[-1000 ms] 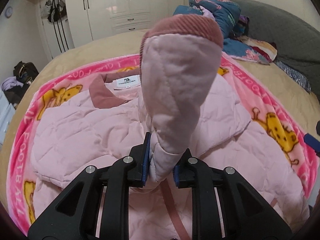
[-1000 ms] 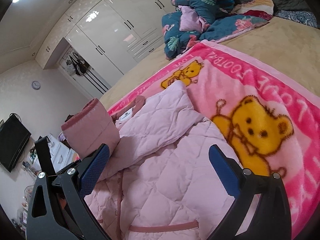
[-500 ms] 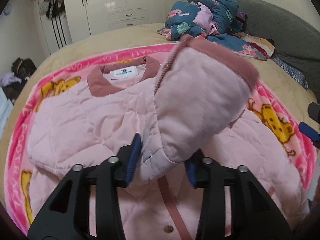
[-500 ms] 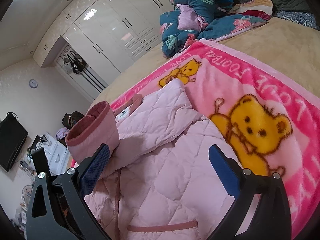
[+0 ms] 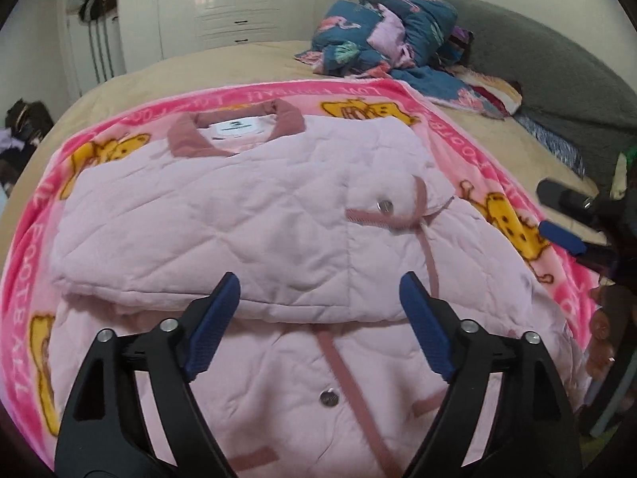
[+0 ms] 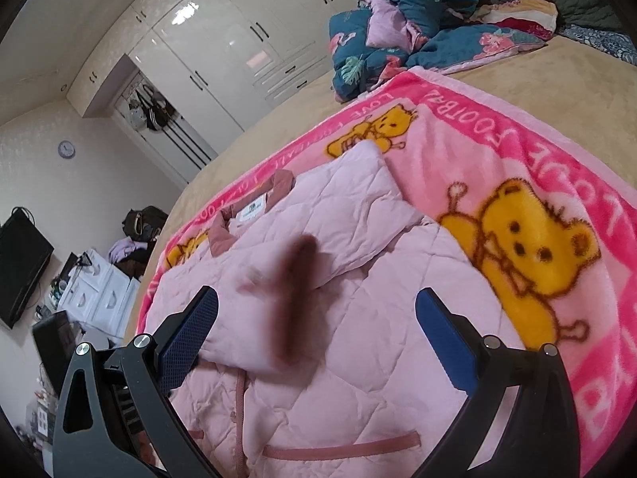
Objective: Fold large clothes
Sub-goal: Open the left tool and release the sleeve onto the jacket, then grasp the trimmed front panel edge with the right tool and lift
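So the pink quilted jacket is lying flat on a pink teddy-bear blanket, which is spread over the tan bed. Its dusty-rose collar is sitting at the far end with a white label showing inside. One sleeve is lying folded across the chest, with its snap button facing up toward the right. In the right wrist view that sleeve's darker cuff is looking blurred, like it's mid-drop, just above the jacket front. The left claw is hovering over the near part of the jacket and its jaws are opening wide, with nothing pinched between the blue pads; only the folded edge of the jacket is showing in the gap below. The right claw is spread wide too, holding nothing, hanging over the right half of the jacket near the blanket's yellow bear. From the left wrist view you can catch the right claw poking in at the right edge, well apart from the left one. A heap of blue floral bedding is sitting at the far end of the bed, and white wardrobes are lining the far wall.
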Tool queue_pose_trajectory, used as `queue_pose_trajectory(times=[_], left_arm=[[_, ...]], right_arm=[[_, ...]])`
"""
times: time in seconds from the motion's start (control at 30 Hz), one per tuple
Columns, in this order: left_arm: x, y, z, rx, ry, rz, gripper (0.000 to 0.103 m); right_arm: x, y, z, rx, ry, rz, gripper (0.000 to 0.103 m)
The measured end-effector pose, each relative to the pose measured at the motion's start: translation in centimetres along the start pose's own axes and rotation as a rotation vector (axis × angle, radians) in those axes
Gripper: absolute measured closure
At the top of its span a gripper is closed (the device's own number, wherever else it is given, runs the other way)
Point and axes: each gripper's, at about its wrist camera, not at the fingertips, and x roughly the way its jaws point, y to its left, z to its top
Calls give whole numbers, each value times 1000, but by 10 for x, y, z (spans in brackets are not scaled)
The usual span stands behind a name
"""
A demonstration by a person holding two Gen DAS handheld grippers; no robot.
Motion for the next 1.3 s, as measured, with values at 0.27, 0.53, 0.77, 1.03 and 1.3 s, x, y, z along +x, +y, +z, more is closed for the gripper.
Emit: queue_pose_trajectory(times=[0.27,0.53,0.77,1.03,1.3], left_arm=[[-22,52,-5,-107,3,76,9],[-40,106,-13,-200,-6,141,9],[-57,150,-15,-289,-37,184,9],[-58,168,-17,-332,-36,202,9],[-56,165,-11,-325,-43,193,9]], right_arm=[[42,24,-21,-60,109,-7,4],[80,44,-38,-105,188,0,4],[116,48,-41,-82,249,20,4],[134,45,-36,-56,249,38,53],[106,76,-13,-238,162,128,86]])
